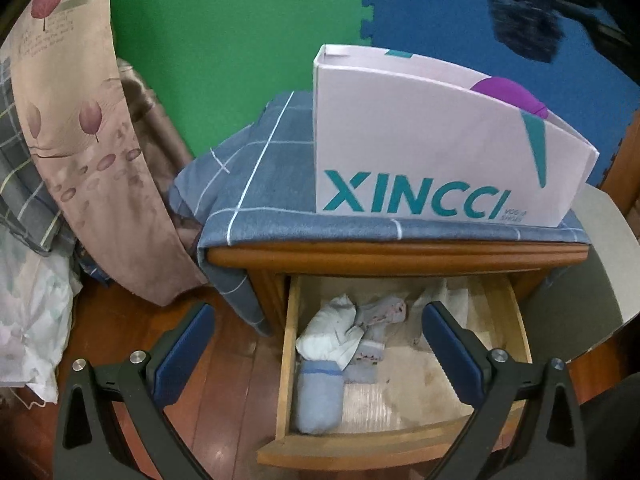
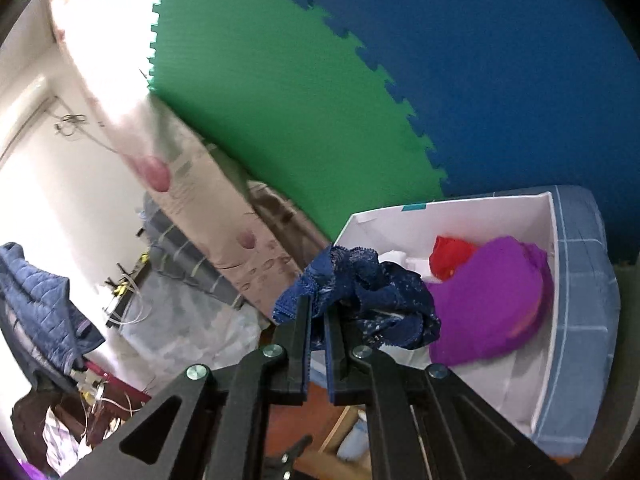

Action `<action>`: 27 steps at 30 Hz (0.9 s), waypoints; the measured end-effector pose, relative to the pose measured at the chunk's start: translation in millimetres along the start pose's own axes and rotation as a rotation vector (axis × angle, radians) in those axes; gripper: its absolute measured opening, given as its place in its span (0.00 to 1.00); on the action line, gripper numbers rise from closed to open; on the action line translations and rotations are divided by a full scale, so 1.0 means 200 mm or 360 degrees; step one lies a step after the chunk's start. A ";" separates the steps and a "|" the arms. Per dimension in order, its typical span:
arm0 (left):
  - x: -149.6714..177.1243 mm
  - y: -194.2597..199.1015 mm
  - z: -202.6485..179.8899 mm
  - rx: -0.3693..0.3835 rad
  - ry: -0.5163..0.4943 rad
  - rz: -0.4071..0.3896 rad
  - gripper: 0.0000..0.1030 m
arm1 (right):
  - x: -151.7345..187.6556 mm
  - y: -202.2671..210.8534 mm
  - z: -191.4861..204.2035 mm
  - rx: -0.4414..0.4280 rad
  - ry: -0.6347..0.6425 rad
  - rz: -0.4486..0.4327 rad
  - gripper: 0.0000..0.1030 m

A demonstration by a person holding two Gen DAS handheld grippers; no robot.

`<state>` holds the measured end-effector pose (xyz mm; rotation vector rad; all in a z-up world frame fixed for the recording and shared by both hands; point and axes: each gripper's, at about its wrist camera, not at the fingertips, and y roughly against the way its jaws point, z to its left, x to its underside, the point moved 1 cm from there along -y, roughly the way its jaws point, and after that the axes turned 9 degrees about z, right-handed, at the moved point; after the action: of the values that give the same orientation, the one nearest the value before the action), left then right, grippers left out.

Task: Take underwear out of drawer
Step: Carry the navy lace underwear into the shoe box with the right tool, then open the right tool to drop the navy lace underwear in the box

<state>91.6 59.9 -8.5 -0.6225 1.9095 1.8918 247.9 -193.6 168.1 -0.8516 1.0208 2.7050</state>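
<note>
The wooden drawer of the nightstand stands pulled open. Inside lie white underwear, a pale patterned piece and a light blue folded piece. My left gripper is open and empty, hovering above the drawer's left part. My right gripper is shut on dark blue lace underwear and holds it above the near edge of the white XINCCI box; the same piece shows blurred at the top right of the left wrist view. The box holds purple and red garments.
The white box stands on a blue checked cloth covering the nightstand top. Floral and checked bedding piles up at the left. Green and blue foam mats line the wall. A grey round object sits right of the nightstand.
</note>
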 end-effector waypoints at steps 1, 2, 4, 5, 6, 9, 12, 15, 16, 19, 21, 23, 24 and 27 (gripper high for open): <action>0.00 -0.01 0.01 0.0001 0.0010 0.0012 1.00 | -0.03 -0.04 0.00 0.0022 -0.0005 0.0017 0.05; 0.00 -0.01 0.02 0.0001 0.0022 0.0019 1.00 | -0.06 -0.09 -0.01 0.0052 -0.0006 0.0040 0.05; 0.00 -0.01 0.05 0.0019 0.0053 0.0025 1.00 | -0.12 -0.18 -0.02 0.0114 -0.0010 0.0082 0.05; 0.00 -0.01 0.06 0.0025 0.0068 0.0028 1.00 | -0.13 -0.21 -0.03 0.0126 -0.0014 0.0094 0.05; 0.00 -0.02 0.08 0.0029 0.0085 0.0033 1.00 | -0.16 -0.25 -0.04 0.0144 -0.0024 0.0112 0.05; 0.00 -0.03 0.11 0.0039 0.0118 0.0046 1.00 | -0.22 -0.35 -0.07 0.0202 -0.0039 0.0147 0.05; 0.00 -0.03 0.13 0.0040 0.0140 0.0056 0.99 | -0.25 -0.42 -0.11 0.0249 -0.0061 0.0176 0.05; 0.00 -0.04 0.15 0.0038 0.0146 0.0066 0.99 | -0.27 -0.49 -0.15 0.0294 -0.0093 0.0210 0.05; 0.00 -0.04 0.15 0.0035 0.0147 0.0071 0.99 | -0.28 -0.52 -0.17 0.0304 -0.0103 0.0220 0.05; 0.00 -0.05 0.16 0.0037 0.0147 0.0085 0.99 | -0.30 -0.58 -0.19 0.0353 -0.0102 0.0248 0.05; -0.01 -0.05 0.16 0.0033 0.0147 0.0093 0.99 | -0.30 -0.62 -0.19 0.0369 -0.0104 0.0261 0.05; -0.01 -0.05 0.16 0.0032 0.0144 0.0098 1.00 | -0.31 -0.65 -0.19 0.0385 -0.0093 0.0266 0.05; -0.01 -0.05 0.16 0.0032 0.0145 0.0096 1.00 | -0.31 -0.67 -0.20 0.0368 -0.0099 0.0263 0.06; 0.00 -0.06 0.16 0.0029 0.0147 0.0100 0.99 | -0.32 -0.70 -0.19 0.0397 -0.0098 0.0241 0.08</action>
<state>97.0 92.2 -18.0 -0.6621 2.0238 1.9119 361.2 -107.0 100.2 -0.6679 1.4234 2.6251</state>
